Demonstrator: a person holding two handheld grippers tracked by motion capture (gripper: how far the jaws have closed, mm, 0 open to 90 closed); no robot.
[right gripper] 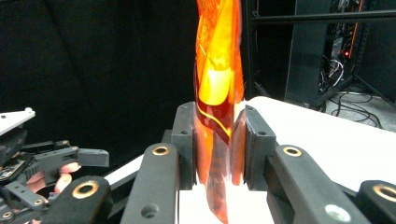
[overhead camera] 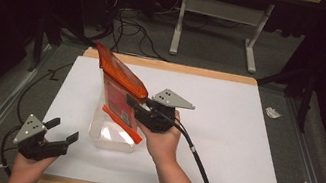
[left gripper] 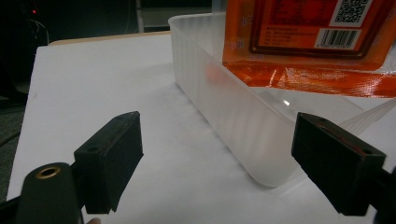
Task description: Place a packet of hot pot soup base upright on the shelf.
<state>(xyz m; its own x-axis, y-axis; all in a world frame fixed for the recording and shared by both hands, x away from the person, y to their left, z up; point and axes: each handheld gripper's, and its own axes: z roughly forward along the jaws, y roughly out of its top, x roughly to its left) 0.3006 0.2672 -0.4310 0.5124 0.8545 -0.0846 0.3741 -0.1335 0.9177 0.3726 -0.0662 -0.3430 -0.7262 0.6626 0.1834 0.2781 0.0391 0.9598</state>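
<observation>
Your right gripper (right gripper: 214, 144) is clamped on the orange packet (overhead camera: 118, 91), its bottom edge already inside the clear tub (overhead camera: 111, 136); left gripper (overhead camera: 62, 132) waits, jaws apart, release remaining.

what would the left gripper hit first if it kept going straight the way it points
Probably the clear tub: the open left gripper faces the tub's near corner across bare table. The orange packet hangs above the tub, further on. Depth is hard to judge.

Left hand-held gripper (overhead camera: 62, 130) low with jaws wide apart; right hand-held gripper (overhead camera: 132, 102) raised, jaws clamped.
</observation>
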